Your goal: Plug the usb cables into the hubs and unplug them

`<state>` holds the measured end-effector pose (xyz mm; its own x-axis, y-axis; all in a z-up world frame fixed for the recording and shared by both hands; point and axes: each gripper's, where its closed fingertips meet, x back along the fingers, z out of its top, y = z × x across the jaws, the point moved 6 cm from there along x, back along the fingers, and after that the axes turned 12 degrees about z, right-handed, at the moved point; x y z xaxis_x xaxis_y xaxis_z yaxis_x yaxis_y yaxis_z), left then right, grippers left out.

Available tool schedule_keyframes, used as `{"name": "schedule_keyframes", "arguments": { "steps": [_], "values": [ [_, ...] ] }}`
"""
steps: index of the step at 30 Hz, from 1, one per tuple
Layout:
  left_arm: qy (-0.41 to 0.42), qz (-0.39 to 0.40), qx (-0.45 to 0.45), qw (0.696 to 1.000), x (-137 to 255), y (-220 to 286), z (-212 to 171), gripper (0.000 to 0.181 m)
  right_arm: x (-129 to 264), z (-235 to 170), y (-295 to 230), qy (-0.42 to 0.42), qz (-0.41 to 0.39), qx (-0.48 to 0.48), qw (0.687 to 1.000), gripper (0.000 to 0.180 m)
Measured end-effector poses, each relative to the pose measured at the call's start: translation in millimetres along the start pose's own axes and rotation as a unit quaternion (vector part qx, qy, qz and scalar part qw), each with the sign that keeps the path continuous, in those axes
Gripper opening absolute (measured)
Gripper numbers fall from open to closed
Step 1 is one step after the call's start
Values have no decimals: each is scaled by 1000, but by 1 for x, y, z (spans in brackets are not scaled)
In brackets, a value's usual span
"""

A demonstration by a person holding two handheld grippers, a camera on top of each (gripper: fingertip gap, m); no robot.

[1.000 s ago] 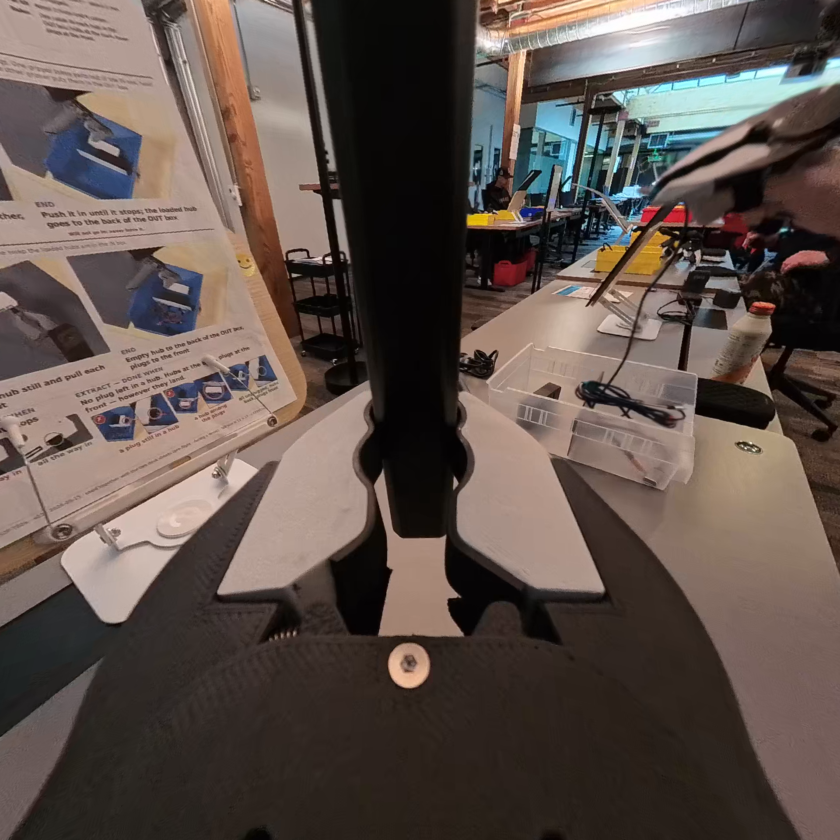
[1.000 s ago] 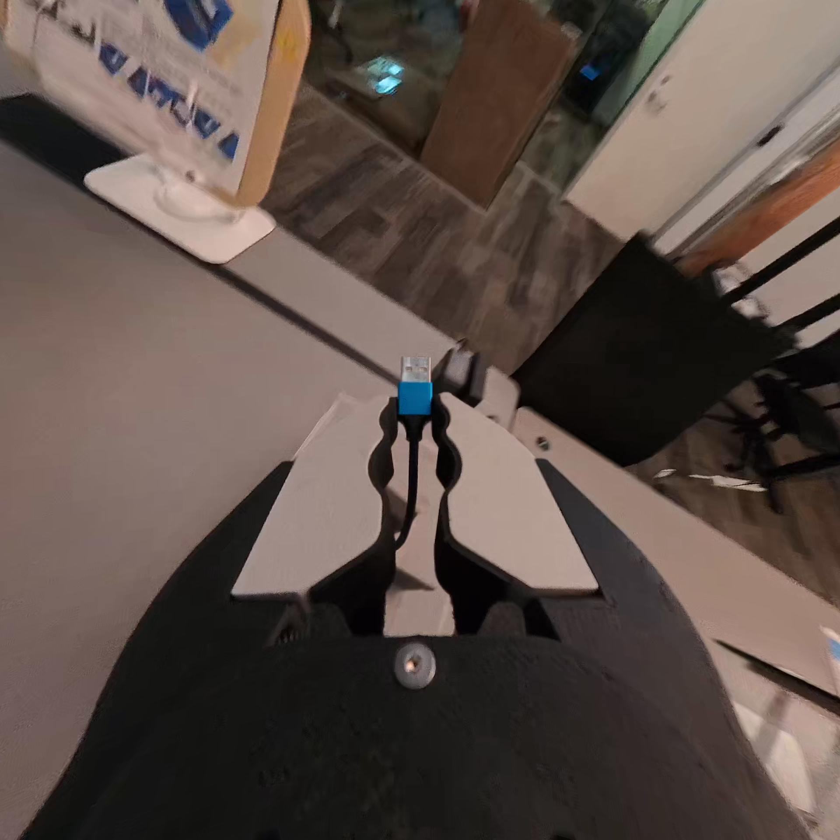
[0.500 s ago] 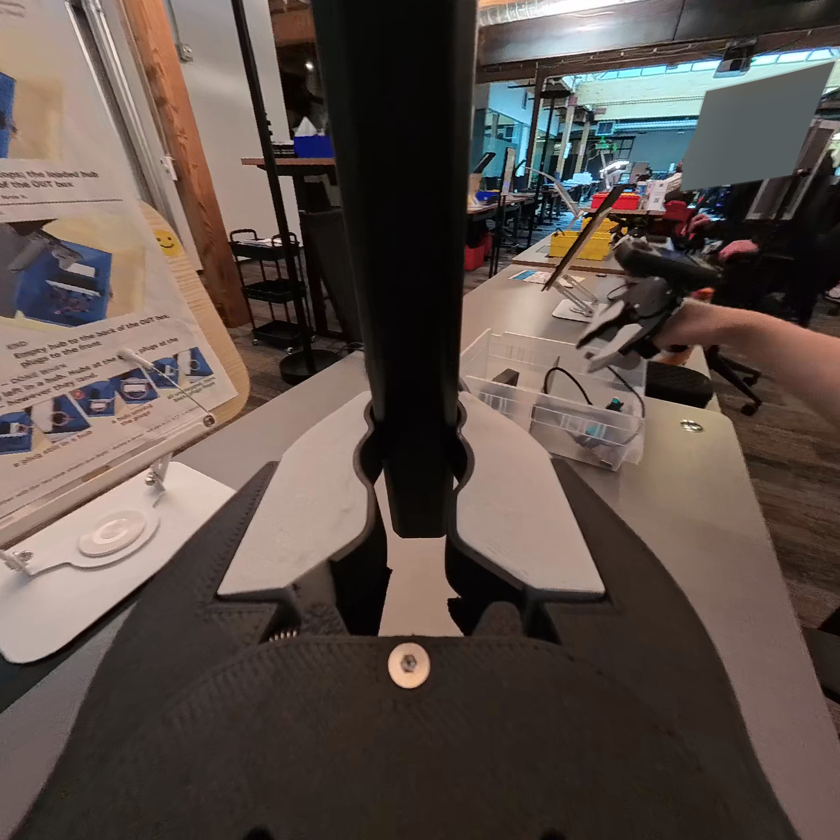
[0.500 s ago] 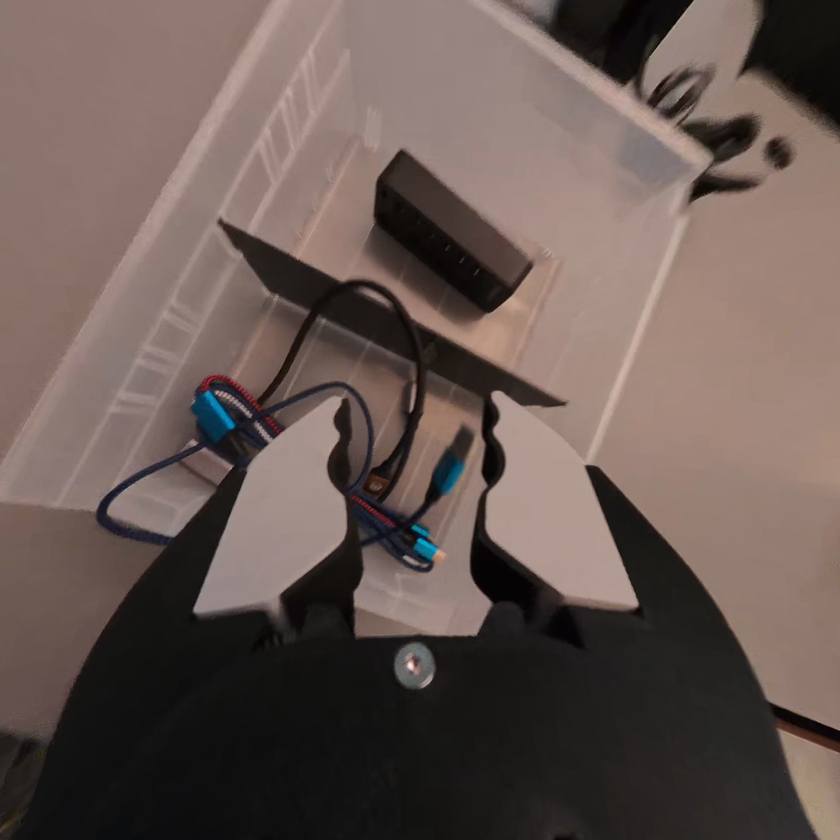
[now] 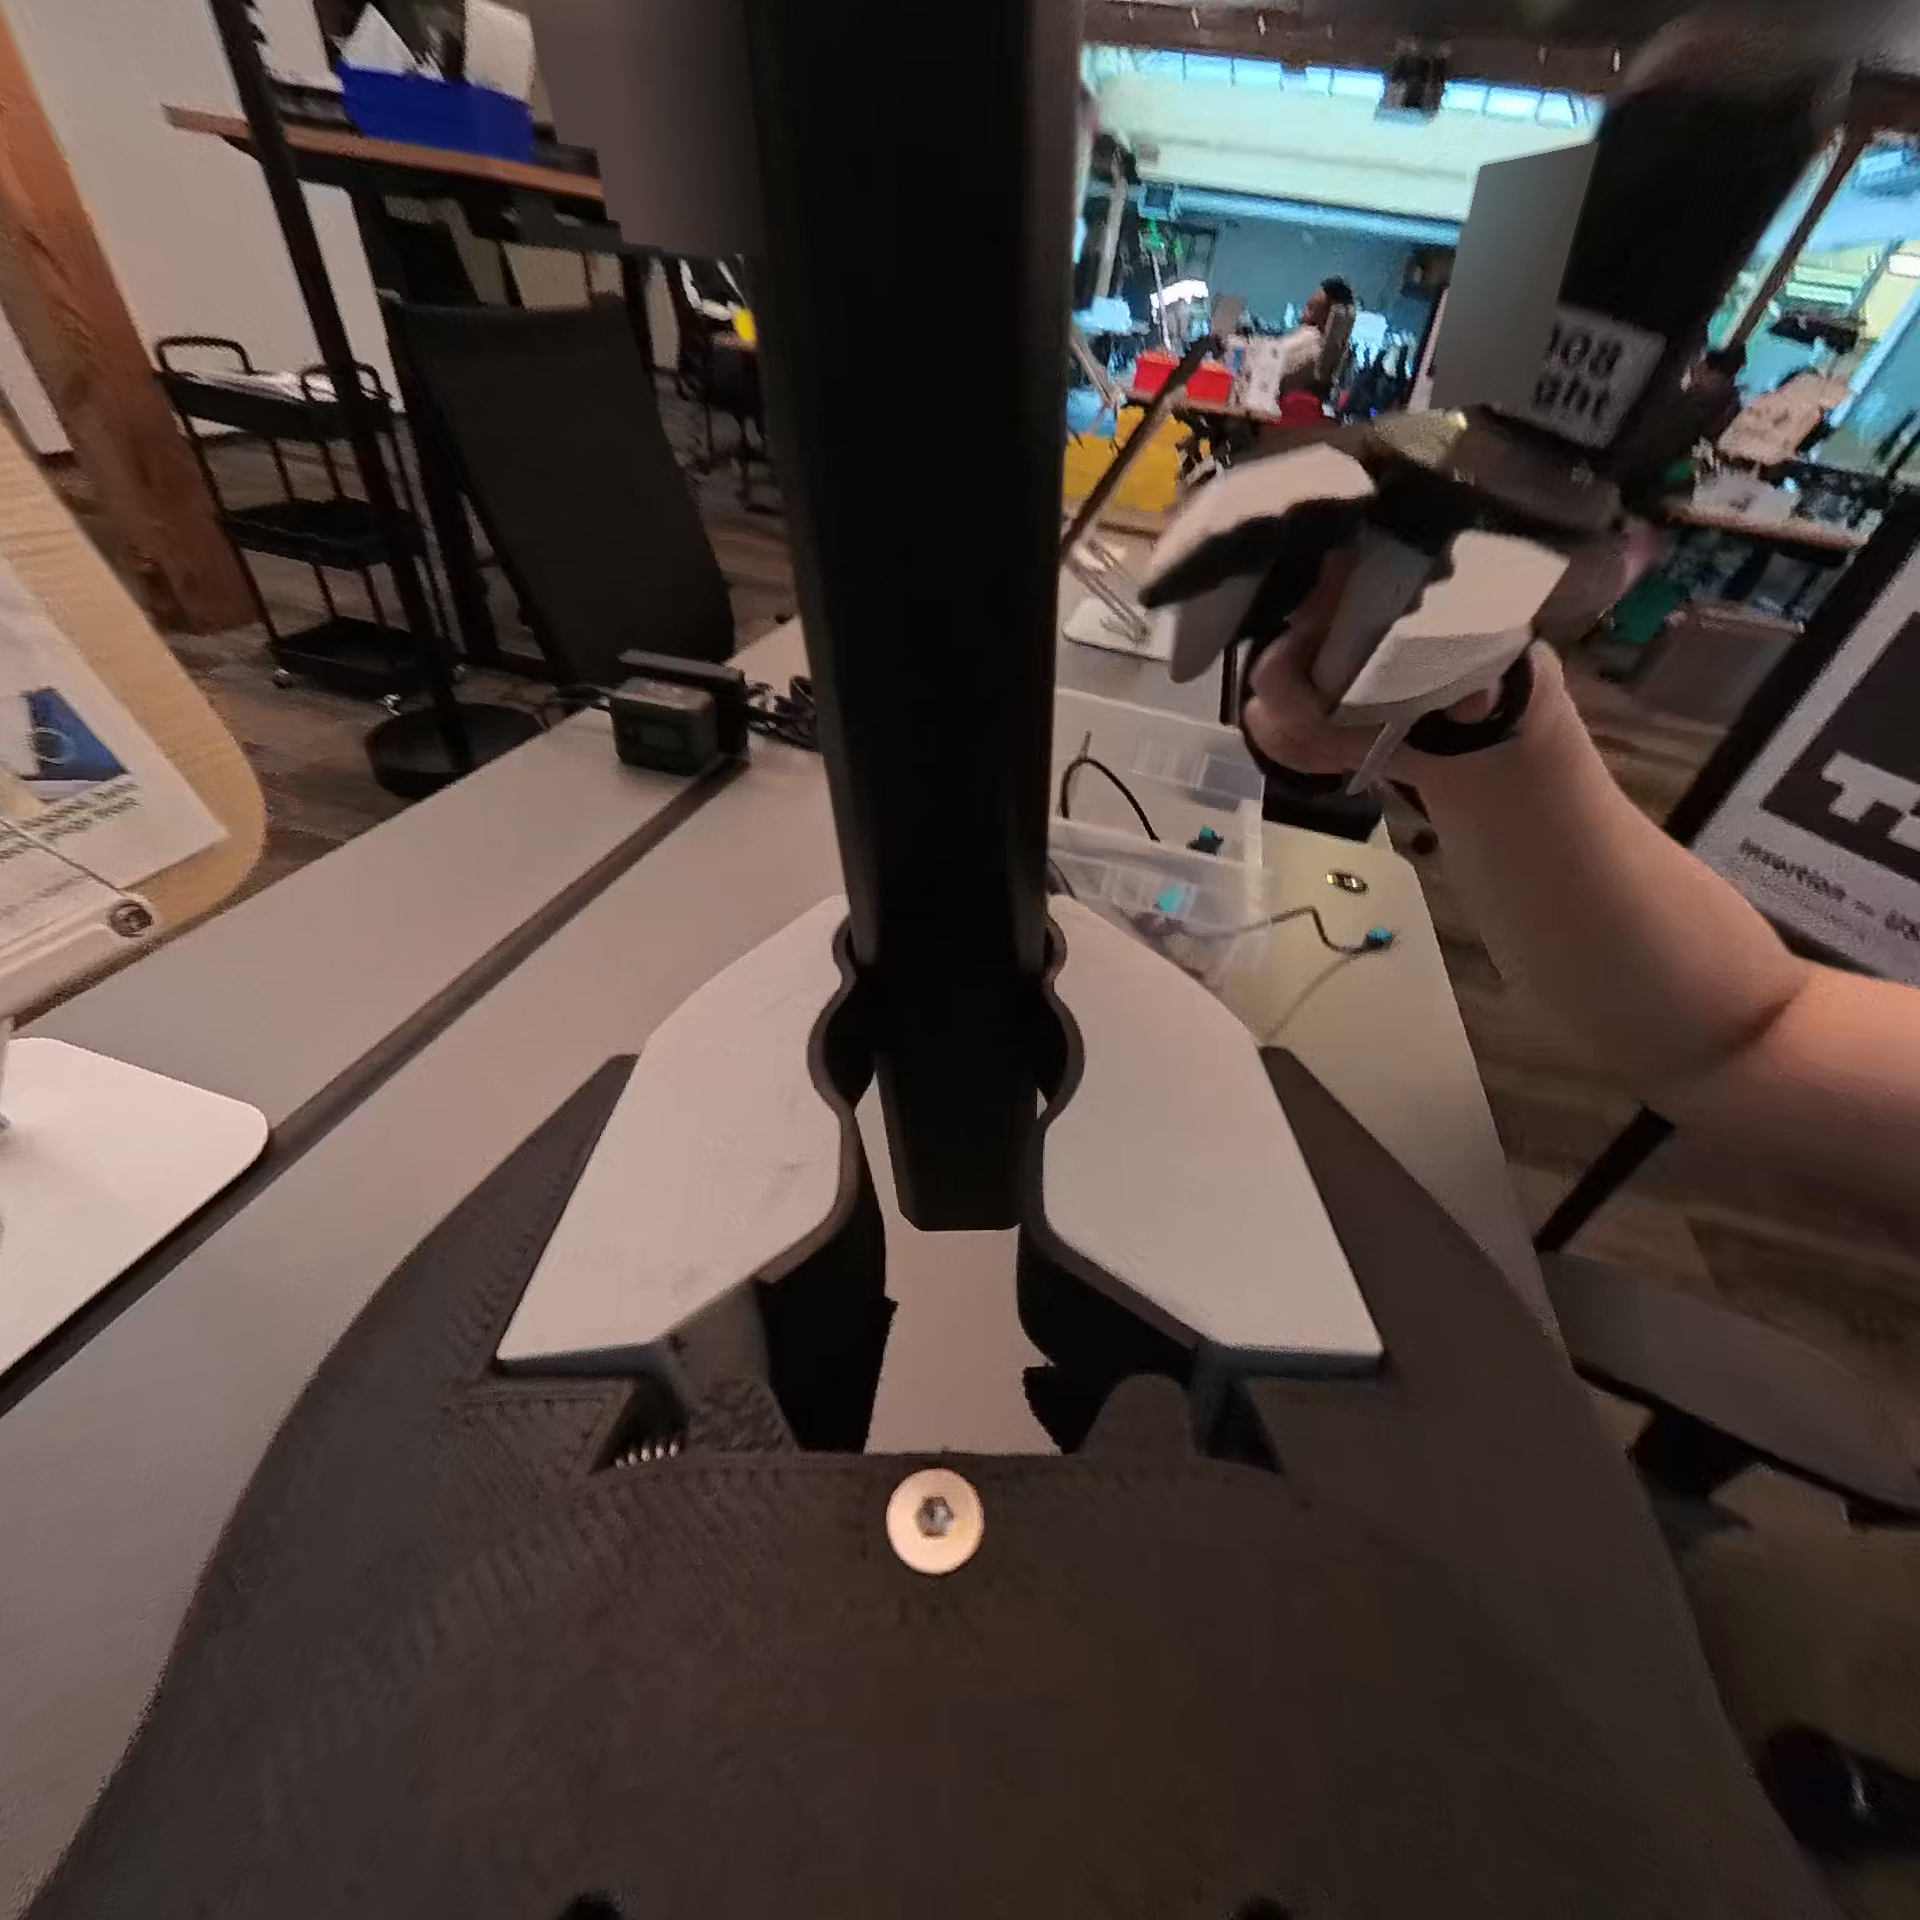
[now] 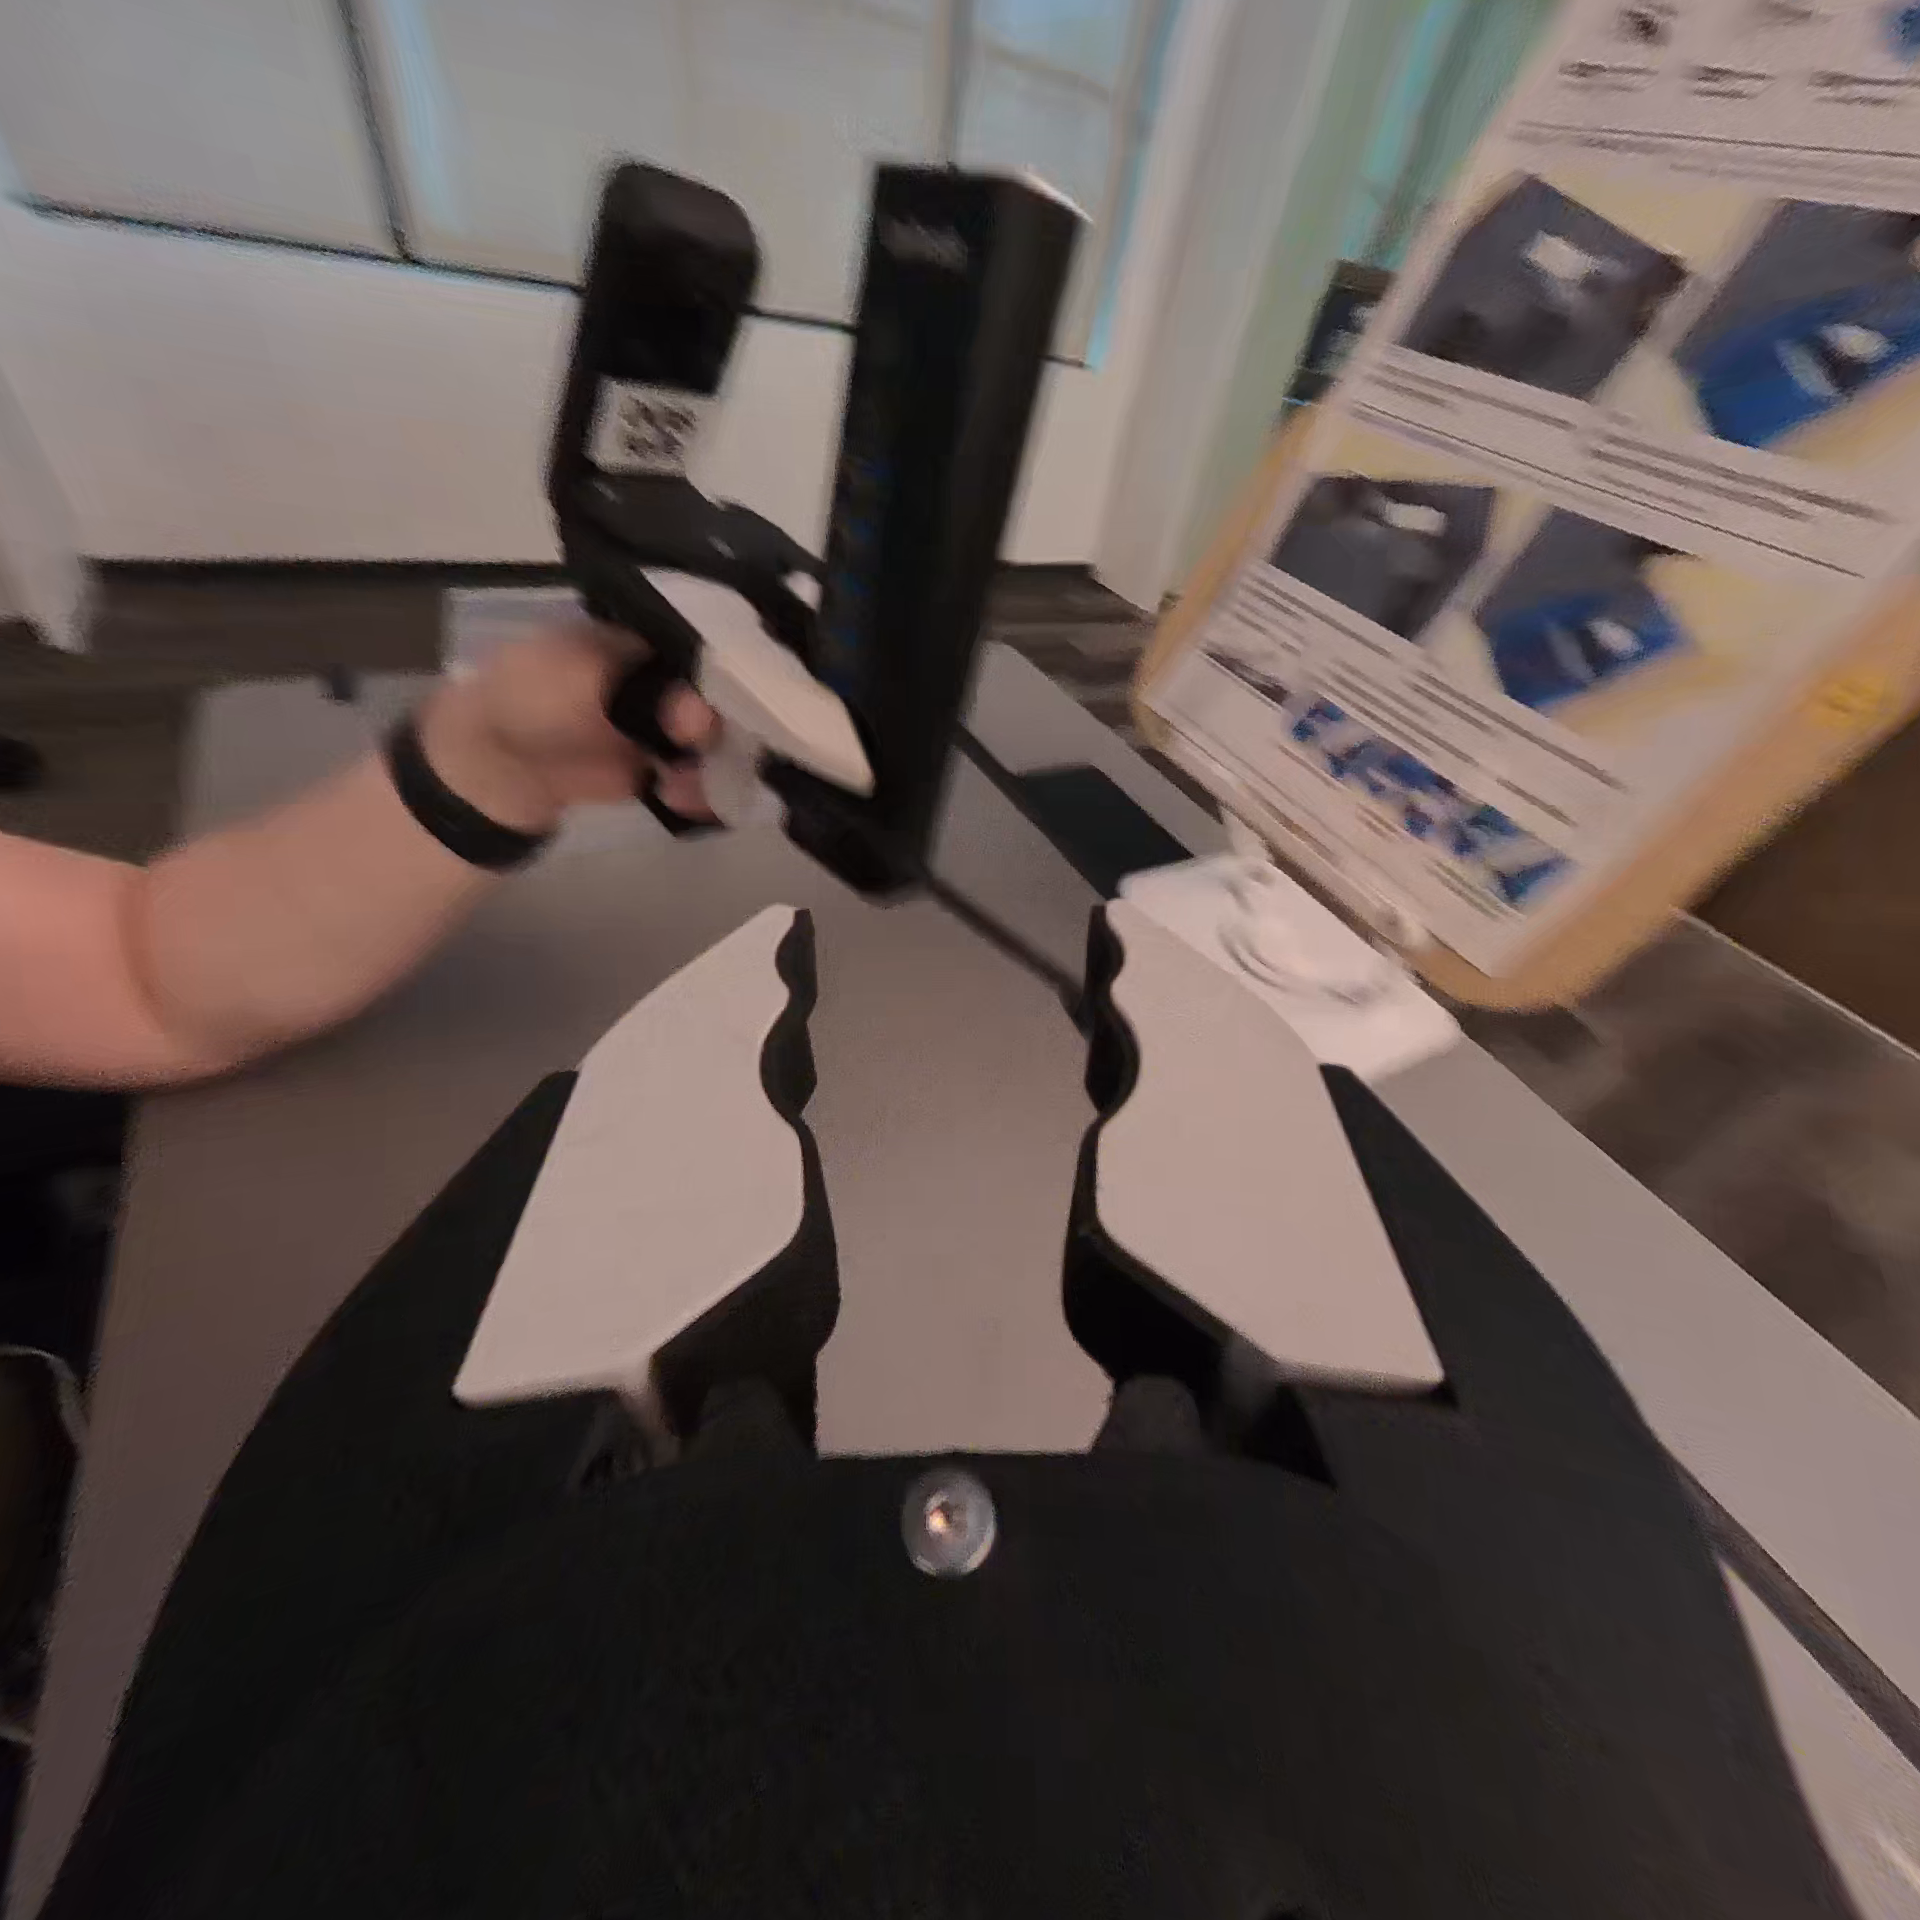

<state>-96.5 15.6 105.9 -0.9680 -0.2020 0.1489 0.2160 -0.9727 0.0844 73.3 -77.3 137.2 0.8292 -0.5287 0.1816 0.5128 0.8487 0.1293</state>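
lifted off the bin, right hand-held gripper [image 6: 948, 925] gapes empty; left hand-held gripper [image 5: 948, 940] clamps seemingly upright hub [image 5: 914, 520].

An instruction board [image 6: 1558, 540] stands on a white base [image 6: 1299, 966] (blurred), table [image 5: 436, 935] beneath.

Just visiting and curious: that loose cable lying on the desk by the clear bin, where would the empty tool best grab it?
Probably by the teal plug, not the thin cord. It lies flat on the desk beside the clear bin, so the open right tool should come from above, closing across the plug's sides.
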Motion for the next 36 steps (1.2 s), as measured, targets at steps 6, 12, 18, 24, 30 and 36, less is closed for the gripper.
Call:
{"name": "schedule_keyframes", "arguments": {
  "steps": [6, 12, 18, 24, 30, 36],
  "values": [
    [-66, -79, 1, 995, -10, 16, -13, 26, -80, 25, 20, 58, 110, -78, 989, 72],
    [-129, -133, 2, 983, -17, 23, -29, 27, -99, 14, 24, 83, 244, -178, 950, 30],
    [-90, -206, 74, 972, 1, 8, -25, 49, -84, 10, 39, 126, 227, -221, 940, 29],
    [-156, -146, -5, 977, -14, 12, -44, 62, -80, 19, 41, 118, 192, -200, 954, 29],
    [-95, -193, 12, 977, -40, 28, -43, 30, -81, 32, 34, 128, 198, -188, 953, 30],
    [-46, -142, -49, 988, -47, 32, -38, 29, -80, 43, 25, 101, 205, -140, 964, 32]
  ]
}}
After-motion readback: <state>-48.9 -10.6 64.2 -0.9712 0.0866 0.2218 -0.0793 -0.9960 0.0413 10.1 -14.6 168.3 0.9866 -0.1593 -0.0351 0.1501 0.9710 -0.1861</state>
